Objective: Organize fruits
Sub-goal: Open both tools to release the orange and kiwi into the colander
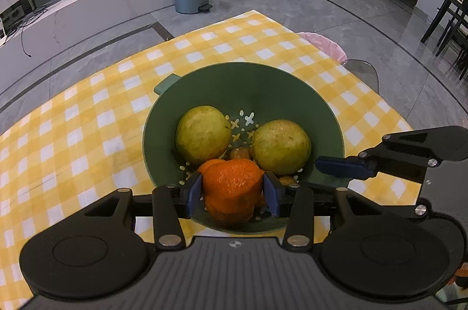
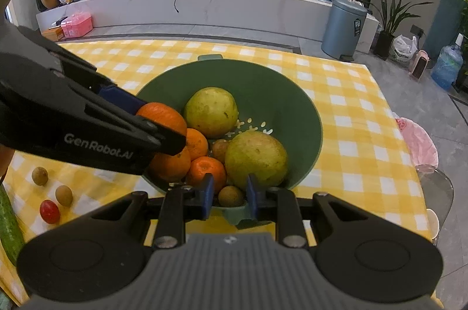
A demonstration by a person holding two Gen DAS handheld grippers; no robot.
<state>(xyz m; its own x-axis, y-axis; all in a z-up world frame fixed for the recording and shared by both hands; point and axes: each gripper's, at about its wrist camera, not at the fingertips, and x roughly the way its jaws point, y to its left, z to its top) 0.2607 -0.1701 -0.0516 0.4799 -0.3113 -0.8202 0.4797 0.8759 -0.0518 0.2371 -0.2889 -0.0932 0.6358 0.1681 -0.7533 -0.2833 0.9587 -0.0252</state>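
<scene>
Holding an orange between its blue pads, our left gripper hangs over the near side of the green bowl, jaws clenched on the fruit. Our right gripper sits at the bowl's near rim with a small brown fruit showing between its fingers; the jaws are at their narrowest, and we judge them clamped on it, though we cannot quite tell if it is lifted or only framed.

The bowl is already crowded: two big green fruits lean at the far and right sides, with more oranges packed at the near left. We risk dropping our orange onto that pile, where it could roll and knock a neighbour over the rim. We also have two grippers working close together above one bowl, so they could collide. A hard squeeze may bruise the orange. The cloth on the tabletop could let the bowl slide if we nudge it. A tomato and two brown fruits wait outside at the left.
</scene>
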